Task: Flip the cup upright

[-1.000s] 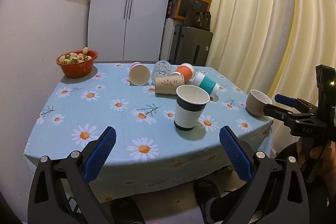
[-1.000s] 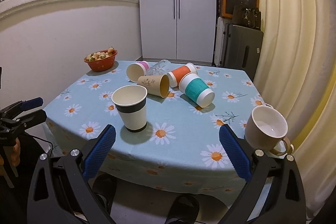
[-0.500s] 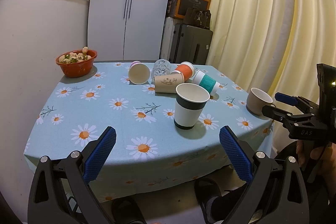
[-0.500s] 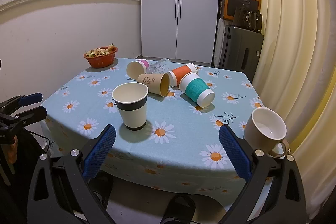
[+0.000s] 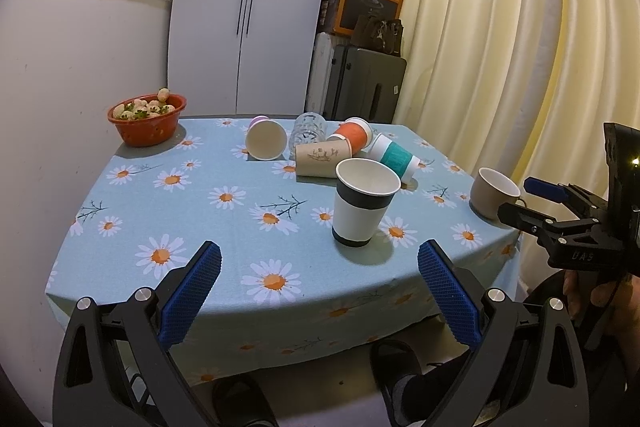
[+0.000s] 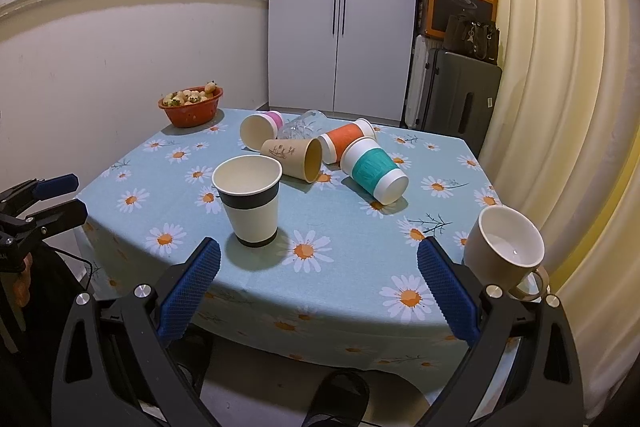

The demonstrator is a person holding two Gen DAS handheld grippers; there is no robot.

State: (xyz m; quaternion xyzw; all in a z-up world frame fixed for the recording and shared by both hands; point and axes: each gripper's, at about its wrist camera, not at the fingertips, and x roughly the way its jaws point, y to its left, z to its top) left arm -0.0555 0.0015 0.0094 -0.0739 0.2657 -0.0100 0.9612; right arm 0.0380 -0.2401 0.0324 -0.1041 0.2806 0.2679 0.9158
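Observation:
A white paper cup with a black band (image 5: 362,205) (image 6: 250,201) stands upright near the table's front. Behind it several cups lie on their sides: a pink one (image 5: 266,143) (image 6: 258,131), a clear glass (image 5: 308,131) (image 6: 302,125), a brown one (image 5: 322,159) (image 6: 294,159), an orange one (image 5: 354,137) (image 6: 346,143) and a teal one (image 5: 394,157) (image 6: 374,171). A beige mug (image 5: 494,197) (image 6: 504,253) stands upright at the right edge. My left gripper (image 5: 318,301) (image 6: 44,201) and right gripper (image 6: 318,301) (image 5: 532,201) are both open and empty, in front of the table edge.
A red bowl of fruit (image 5: 147,119) (image 6: 191,105) sits at the table's far left corner. The table has a blue daisy cloth (image 5: 192,211). A white wardrobe (image 6: 340,7), a suitcase (image 6: 460,95) and curtains (image 6: 560,67) stand behind and to the right.
Both grippers have drawn back slightly from the table and risen a little; both stay open. The cups have not moved.

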